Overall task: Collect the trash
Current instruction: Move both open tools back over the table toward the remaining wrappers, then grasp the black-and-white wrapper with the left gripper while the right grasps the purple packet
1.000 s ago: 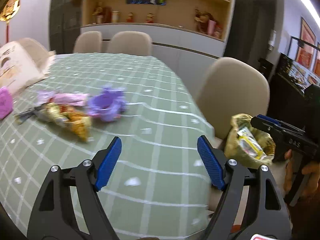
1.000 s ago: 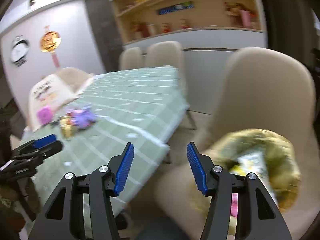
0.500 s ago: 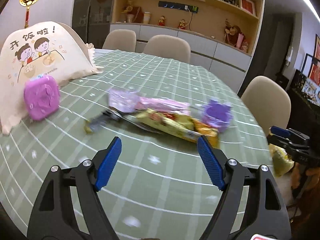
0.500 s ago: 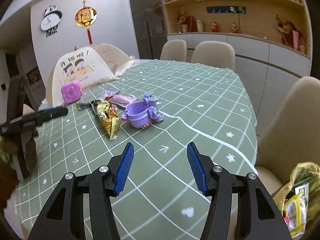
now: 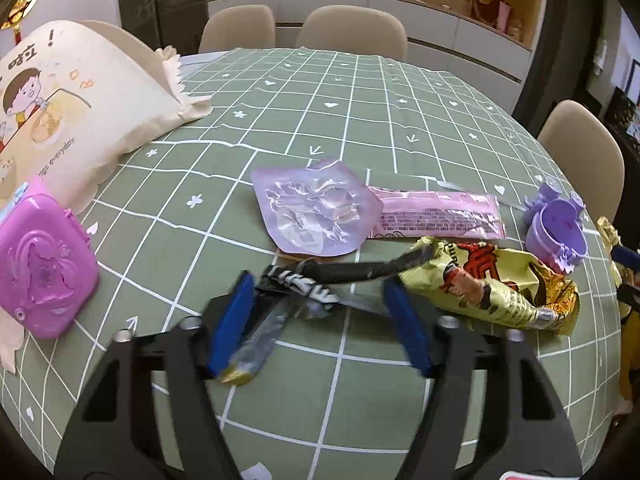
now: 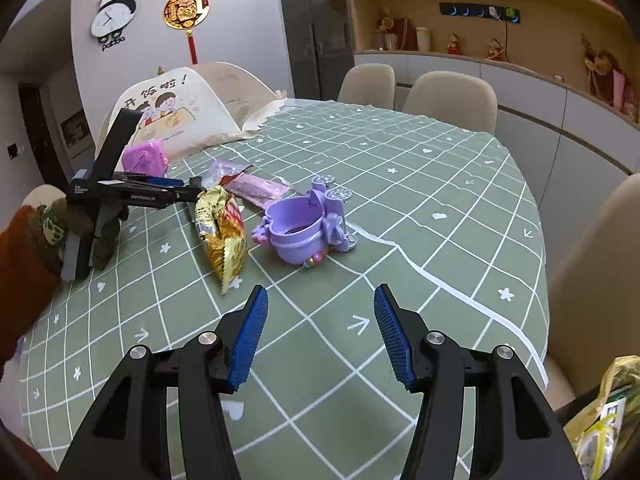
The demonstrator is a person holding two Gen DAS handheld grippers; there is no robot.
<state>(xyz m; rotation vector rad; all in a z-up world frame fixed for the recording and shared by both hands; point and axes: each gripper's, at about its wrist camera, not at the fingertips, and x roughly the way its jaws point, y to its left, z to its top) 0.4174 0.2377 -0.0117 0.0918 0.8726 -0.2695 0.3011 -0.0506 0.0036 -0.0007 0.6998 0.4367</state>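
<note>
Black wrapper [image 5: 316,280]: lies flat on the tabletop [image 5: 360,120], crumpled, with white lettering; it sits between the blue pads of the left claw [image 5: 320,316]. A silvery strip with a gold end [image 5: 260,340] runs from it toward the left pad.
Left claw: jaws closing around the black wrapper; pads blurred and not yet pressing on it.
Gold snack bag [image 5: 492,288]: just right of the black wrapper, on its side, mouth crumpled; also seen from the right wrist [image 6: 222,232].
Lilac pouch [image 5: 316,212]: beyond the black wrapper, flat, clear window up.
Pink stick wrapper [image 5: 436,216]: touching the lilac pouch's right edge, lying flat.
Purple toy cup [image 6: 308,224]: upright, right of the gold snack bag, near the tabletop edge.
Pink case [image 5: 40,260]: at the left, well apart from the wrappers, against a cream printed cover [image 5: 80,108].
Right claw [image 6: 320,336]: jaws wide apart, nothing between them, hovering over bare green checked cloth short of the purple toy cup.
Yellow trash bag [image 6: 608,408]: low at the right edge of the right wrist view, off the tabletop, packets inside.
Surroundings: beige chairs [image 6: 452,96] around the tabletop.
</note>
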